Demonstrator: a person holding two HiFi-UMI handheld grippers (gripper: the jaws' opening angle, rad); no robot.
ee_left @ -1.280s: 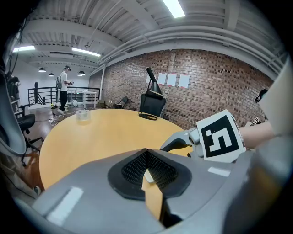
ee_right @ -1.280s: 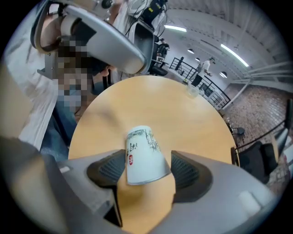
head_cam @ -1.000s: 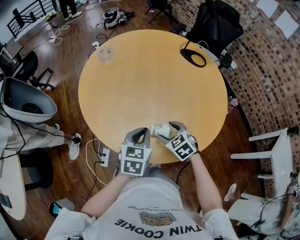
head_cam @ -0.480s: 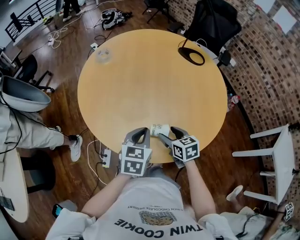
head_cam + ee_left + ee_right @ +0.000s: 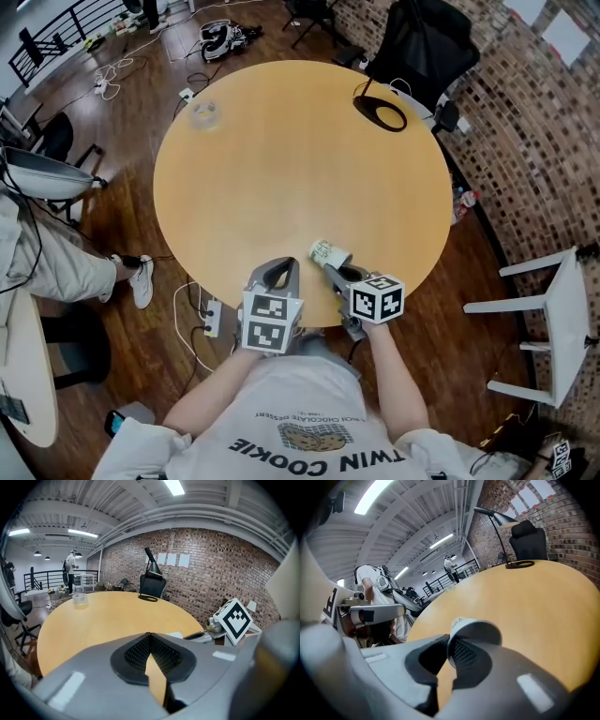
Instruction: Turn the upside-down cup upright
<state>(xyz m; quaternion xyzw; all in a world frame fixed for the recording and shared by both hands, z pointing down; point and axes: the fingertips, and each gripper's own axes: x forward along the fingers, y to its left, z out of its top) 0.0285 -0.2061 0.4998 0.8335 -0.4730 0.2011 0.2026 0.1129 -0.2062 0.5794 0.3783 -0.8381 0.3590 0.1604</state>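
Clamping the paper cup (image 5: 478,630) by its wall, the right gripper (image 5: 448,644) should roll it mouth-up before lowering it flat onto the table (image 5: 281,141); the left gripper (image 5: 150,637) rests closed, empty.

On the round wooden surface (image 5: 300,178) a clear container (image 5: 206,112) is set near the far left edge and a black lamp base (image 5: 382,114) at the far right; a cup (image 5: 328,253) is seen tilted by the near edge.
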